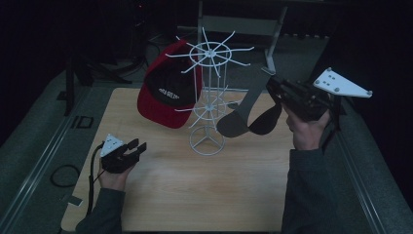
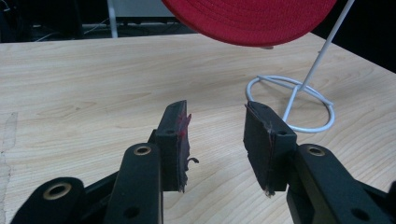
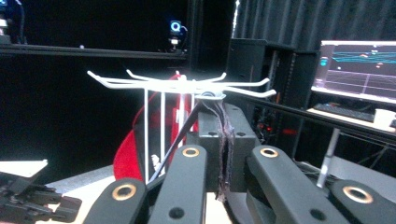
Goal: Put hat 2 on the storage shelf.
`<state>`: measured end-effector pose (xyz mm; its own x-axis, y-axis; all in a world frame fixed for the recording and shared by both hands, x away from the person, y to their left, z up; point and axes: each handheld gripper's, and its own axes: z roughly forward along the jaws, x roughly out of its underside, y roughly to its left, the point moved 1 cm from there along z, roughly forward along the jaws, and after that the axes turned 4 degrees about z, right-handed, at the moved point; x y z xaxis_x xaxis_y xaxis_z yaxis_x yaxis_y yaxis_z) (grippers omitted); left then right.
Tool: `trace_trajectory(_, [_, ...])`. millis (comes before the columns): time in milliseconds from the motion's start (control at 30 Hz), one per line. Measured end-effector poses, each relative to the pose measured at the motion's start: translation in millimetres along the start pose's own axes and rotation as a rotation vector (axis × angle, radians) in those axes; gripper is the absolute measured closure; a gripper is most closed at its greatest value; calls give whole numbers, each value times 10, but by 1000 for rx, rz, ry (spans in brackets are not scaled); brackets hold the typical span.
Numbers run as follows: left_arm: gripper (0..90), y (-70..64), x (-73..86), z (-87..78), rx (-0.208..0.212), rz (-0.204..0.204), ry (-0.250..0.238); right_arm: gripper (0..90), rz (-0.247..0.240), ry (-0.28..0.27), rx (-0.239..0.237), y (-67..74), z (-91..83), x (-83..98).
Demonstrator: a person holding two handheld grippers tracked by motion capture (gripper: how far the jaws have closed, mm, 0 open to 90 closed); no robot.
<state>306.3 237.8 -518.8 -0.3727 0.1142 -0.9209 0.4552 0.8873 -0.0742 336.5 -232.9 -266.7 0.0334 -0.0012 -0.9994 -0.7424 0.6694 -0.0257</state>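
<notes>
Grey cap [image 1: 243,114] hangs pinched by its strap in your right tongs [image 1: 272,87] beside the white wire rack [image 1: 210,92], so lift its band squarely onto a free prong while the left tongs [image 1: 135,146] wait wide apart, holding nothing, above the worktop [image 1: 195,190].

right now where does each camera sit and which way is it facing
High view: above the near side, looking forward and down on the table; both forearms, left gripper, right gripper holding a dark cap.
Left gripper view: low over the wood, facing the rack base and red cap; open jaws.
Right gripper view: level with the rack top; jaws shut on dark fabric.
All share the rack and red cap.
</notes>
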Motion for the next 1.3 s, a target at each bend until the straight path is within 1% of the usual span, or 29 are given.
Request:
trace_trajectory(100, [605, 1, 0, -1, 0, -1, -1, 877, -11, 2, -3, 20, 17, -30])
trace_trajectory(133, [605, 2, 0, -1, 0, -2, -2, 877, -18, -1, -8, 38, 33, -68])
trace_trajectory(333, [605, -2, 0, -2, 1, 0, -2, 877, -28, -1, -17, 66, 99, -155])
trace_trajectory(767, [605, -2, 4, -3, 2, -1, 0, 877, -28, 4, -26, 91, 270, -268])
trace_trajectory(833, [605, -1, 2, -7, 3, -1, -3, 877, -28, 8, -27, 91, 327, -273])
trace_trajectory(900, [605, 1, 2, -8, 3, -2, -3, 877, -28, 11, -25, 88, 342, -273])
trace_trajectory(1000, [605, 2, 3, -5, 4, -3, -2, 877, -10, 16, -17, 48, 403, -262])
trace_trajectory(1067, [605, -1, 3, -2, 5, -2, -2, 877, -8, 22, -11, 29, 431, -250])
trace_trajectory(1167, [605, 2, 3, -4, 5, -3, -2, 877, -14, 33, 5, 15, 454, -236])
trace_trajectory(1300, [604, 4, 3, -3, 6, -4, 0, 877, -19, 31, 24, -3, 455, -237])
